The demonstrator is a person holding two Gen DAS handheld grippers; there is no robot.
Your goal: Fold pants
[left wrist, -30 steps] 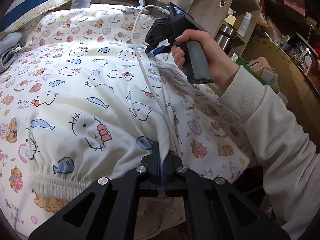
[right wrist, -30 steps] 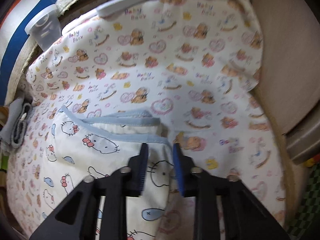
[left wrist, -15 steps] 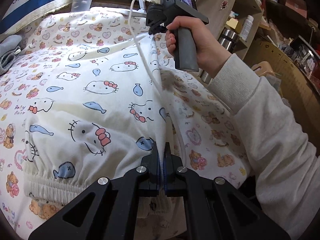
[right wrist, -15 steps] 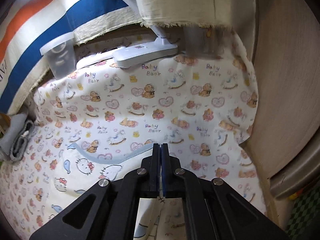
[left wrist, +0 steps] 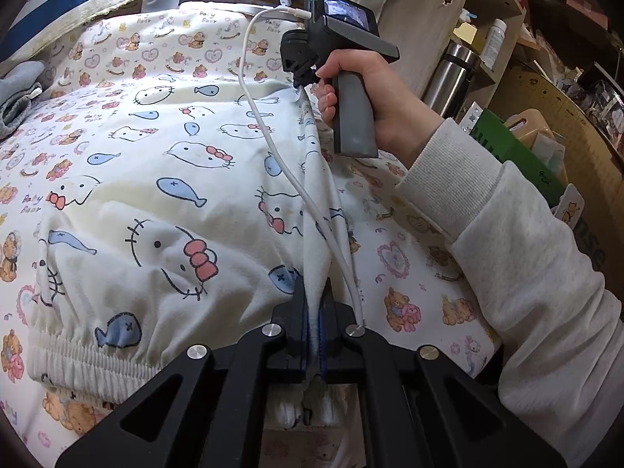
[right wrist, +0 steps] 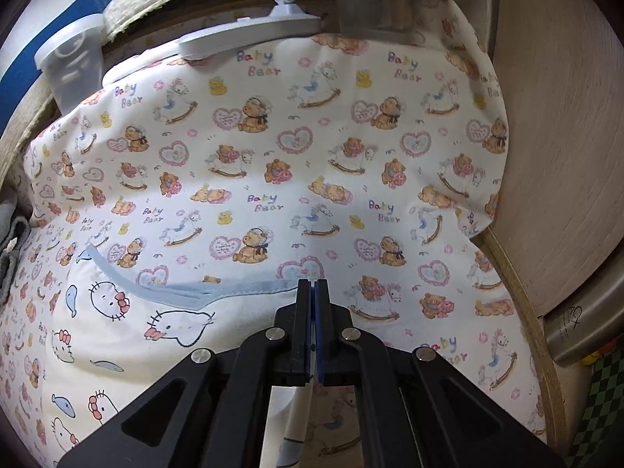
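Two pairs of tongs, both clamped on one garment: item, pants (left wrist: 163,202), cream with cat-face and fish print, lying on a bear-print sheet (right wrist: 312,148). The left gripper (left wrist: 312,325) has its jaws fully closed on the side edge near the elastic waistband (left wrist: 93,355); the cloth rises as a ridge straight ahead of the pads. The right gripper (right wrist: 314,323), in the person's hand (left wrist: 370,97), is closed on the far end of that edge by the blue leg hem (right wrist: 218,290), with a strip of cloth hanging below its jaws. The bulk of the pants spreads to the left of both tongs. As I judge it, I am folding the pants lengthwise. To do it well I keep the edge taut between the tongs, carry both across to the left together, and keep the white cable (left wrist: 273,148), draped along the ridge, out of the fold.
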